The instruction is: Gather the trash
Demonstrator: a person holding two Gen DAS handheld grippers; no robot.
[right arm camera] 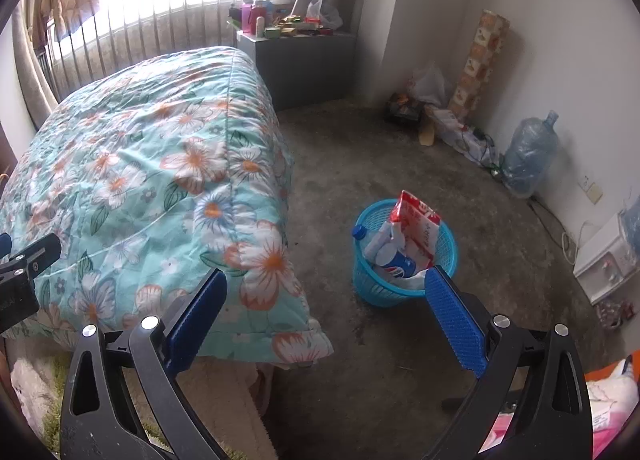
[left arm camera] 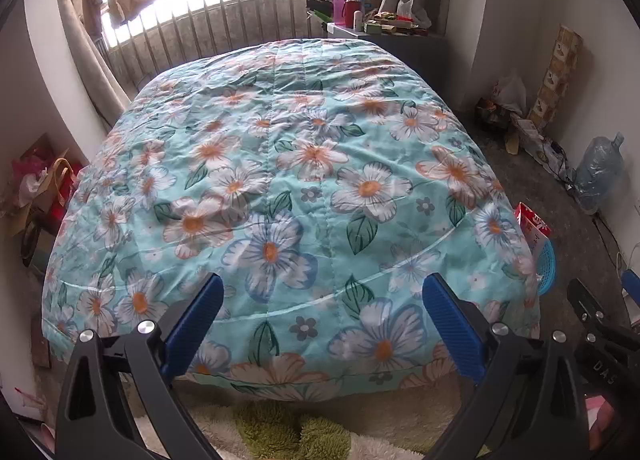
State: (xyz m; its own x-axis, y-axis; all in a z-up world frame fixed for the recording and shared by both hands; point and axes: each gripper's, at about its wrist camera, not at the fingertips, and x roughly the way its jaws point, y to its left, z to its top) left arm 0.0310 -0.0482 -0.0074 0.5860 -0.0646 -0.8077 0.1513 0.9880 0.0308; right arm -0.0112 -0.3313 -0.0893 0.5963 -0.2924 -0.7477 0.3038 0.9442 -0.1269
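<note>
A blue plastic basket (right arm camera: pixel 370 284) stands on the concrete floor to the right of the bed. It holds a red and white carton (right arm camera: pixel 418 226), a cola bottle (right arm camera: pixel 396 264) and a clear bottle (right arm camera: pixel 366 234). My right gripper (right arm camera: pixel 326 288) hangs open and empty above the floor, just short of the basket. My left gripper (left arm camera: pixel 322 296) is open and empty over the foot of the bed. In the left wrist view the basket (left arm camera: pixel 546 264) and carton (left arm camera: pixel 534 226) peek out past the bed's right edge, and the right gripper's black frame (left arm camera: pixel 596 316) shows there too.
A bed with a floral turquoise quilt (left arm camera: pixel 304 164) fills the left wrist view. A grey cabinet (right arm camera: pixel 304 64) cluttered with bottles stands by the barred window. A water jug (right arm camera: pixel 528 156), bags and cables line the right wall. A fluffy rug (left arm camera: pixel 280 432) lies at the bed's foot.
</note>
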